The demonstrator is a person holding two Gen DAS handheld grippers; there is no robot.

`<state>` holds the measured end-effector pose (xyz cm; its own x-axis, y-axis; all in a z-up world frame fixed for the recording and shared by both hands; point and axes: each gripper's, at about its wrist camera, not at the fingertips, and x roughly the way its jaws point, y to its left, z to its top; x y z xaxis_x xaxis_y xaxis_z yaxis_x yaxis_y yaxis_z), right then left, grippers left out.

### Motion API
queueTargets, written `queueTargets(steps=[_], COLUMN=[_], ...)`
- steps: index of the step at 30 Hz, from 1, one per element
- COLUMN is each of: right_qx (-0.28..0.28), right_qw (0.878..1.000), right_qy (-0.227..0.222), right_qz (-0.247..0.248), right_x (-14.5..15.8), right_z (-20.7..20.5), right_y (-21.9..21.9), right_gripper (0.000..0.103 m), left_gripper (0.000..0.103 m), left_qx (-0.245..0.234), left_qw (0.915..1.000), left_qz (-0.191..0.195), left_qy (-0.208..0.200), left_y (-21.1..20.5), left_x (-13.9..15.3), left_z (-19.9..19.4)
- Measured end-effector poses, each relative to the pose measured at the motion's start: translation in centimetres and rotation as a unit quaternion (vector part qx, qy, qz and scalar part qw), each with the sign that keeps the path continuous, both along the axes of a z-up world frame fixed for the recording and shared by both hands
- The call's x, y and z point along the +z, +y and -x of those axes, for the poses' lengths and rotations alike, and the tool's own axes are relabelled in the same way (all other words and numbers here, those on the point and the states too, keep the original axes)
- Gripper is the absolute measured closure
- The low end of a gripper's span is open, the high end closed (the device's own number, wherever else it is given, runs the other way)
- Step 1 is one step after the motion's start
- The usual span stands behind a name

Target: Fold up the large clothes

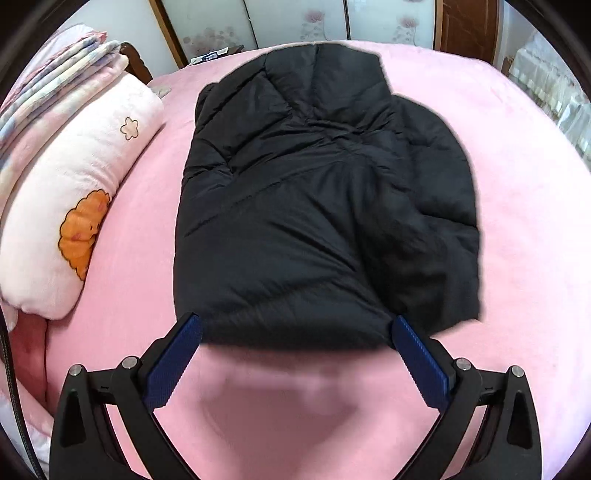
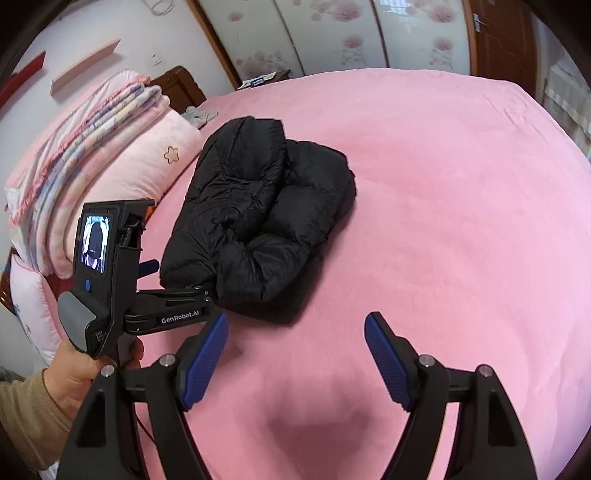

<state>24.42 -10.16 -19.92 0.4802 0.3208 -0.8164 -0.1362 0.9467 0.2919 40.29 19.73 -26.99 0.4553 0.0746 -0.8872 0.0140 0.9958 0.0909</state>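
Observation:
A black puffer jacket [image 1: 317, 206] lies folded into a thick bundle on the pink bed sheet [image 1: 524, 229]. In the left wrist view my left gripper [image 1: 295, 325] hovers at the bundle's near edge with its jaws spread wide. The blue pads [image 1: 173, 362] stand on either side of that edge without pressing it. In the right wrist view the jacket [image 2: 258, 206] sits further off, left of centre. My right gripper [image 2: 295, 332] is open over bare sheet, with nothing between its fingers. A hand [image 2: 74, 365] holds the left gripper's handle at the lower left.
A pink pillow with a flower and an orange print [image 1: 74, 192] lies along the left of the bed, with folded striped blankets [image 2: 85, 155] stacked behind it. Sliding flowered wardrobe doors [image 2: 332, 33] stand beyond the far edge. Wide pink sheet lies to the right of the jacket.

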Motion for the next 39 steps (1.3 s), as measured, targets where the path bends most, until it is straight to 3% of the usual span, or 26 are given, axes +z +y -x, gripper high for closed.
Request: queueTargets(steps=[14,23,29,39], right_qx=[0.017,-0.006,-0.028,-0.068], right_qw=[0.999,0.998,0.995,0.994], right_qy=[-0.029,-0.059,-0.080,-0.073], right_qz=[0.007,0.023,0.044,0.052], right_x=[8.9,16.0,17.6,16.2], right_z=[11.1,20.1,24.7,28.5], right_y=[-6.1,-10.9,-13.6,-16.0], right_gripper=[0.026,0.026,0.026,0.026], left_gripper=[0.001,0.001,0.001,0.001], left_qx=[0.044,0.043,0.035,0.023], left_qw=[0.9926,0.9900,0.9907,0.9916], left_qz=[0.109,0.119,0.093,0.088], left_qy=[-0.032,-0.064,-0.093,-0.092], left_y=[-8.3,-13.9,-16.7,-19.8], left_x=[13.3,20.8,22.9,23.6], left_z=[16.5,27.1,31.6,35.7])
